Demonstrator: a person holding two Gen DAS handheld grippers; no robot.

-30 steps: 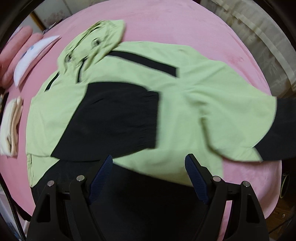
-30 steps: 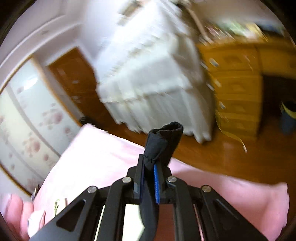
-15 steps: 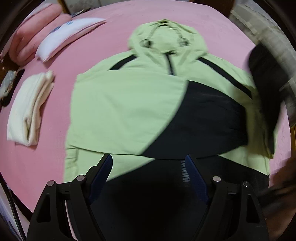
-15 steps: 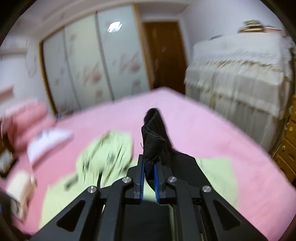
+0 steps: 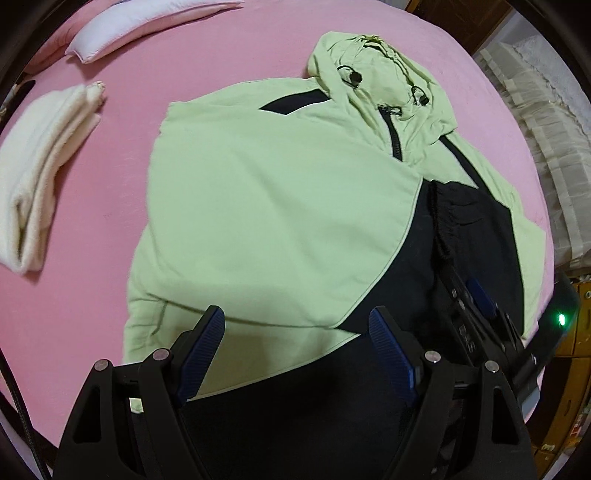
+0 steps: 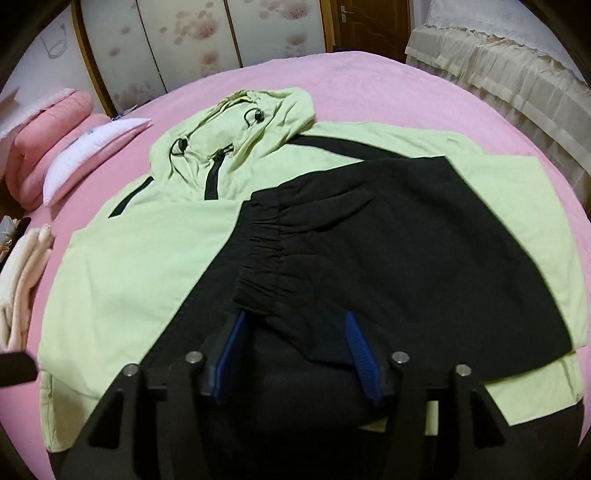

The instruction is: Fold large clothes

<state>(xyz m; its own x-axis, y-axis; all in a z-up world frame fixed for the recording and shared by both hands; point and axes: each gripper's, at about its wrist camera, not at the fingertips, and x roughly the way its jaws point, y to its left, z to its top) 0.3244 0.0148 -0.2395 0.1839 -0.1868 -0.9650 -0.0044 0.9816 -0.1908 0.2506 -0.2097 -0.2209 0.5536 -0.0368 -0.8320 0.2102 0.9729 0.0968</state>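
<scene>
Since a second ago, when my right gripper (image 6: pixel 295 354) was clamped on the black cuff (image 6: pixel 264 254) up in the air facing the dresser, the right sleeve (image 6: pixel 406 251) has come across the chest and is now lying flat there, and those blue pads are standing apart with nothing pinched between them. I am seeing the cuff's gathered elastic resting just ahead of the right fingertips (image 6: pixel 356 341), though whether they are touching the cloth I cannot tell. From the left wrist view, the same gripper (image 5: pixel 476 295) is showing at the right edge, low over the dark sleeve (image 5: pixel 472 229).

Both sleeves are now lying crossed over the front of the lime-green and black hoodie (image 5: pixel 266 206), the left one (image 5: pixel 280 221) folded in under the right cuff. The hoodie is lying face up on the pink bed (image 5: pixel 229 48), hood (image 5: pixel 380 77) pointing away from me, zipper (image 5: pixel 393 136) and drawcord toggles showing, black hem nearest my grippers.

My left gripper (image 5: pixel 297 339) is hovering over the hem end with its fingers spread wide, holding nothing.

Further out, a folded cream garment (image 5: pixel 40 177) is sitting on the bed to the left of the hoodie, apart from it, and a white pillow (image 5: pixel 144 26) is lying beyond that near the head of the bed, with pink bedding (image 6: pixel 48 140) beside it. A cream frilled cover (image 6: pixel 517 74) is hanging over furniture to the right, and floral sliding doors (image 6: pixel 192 48) are standing behind the bed
</scene>
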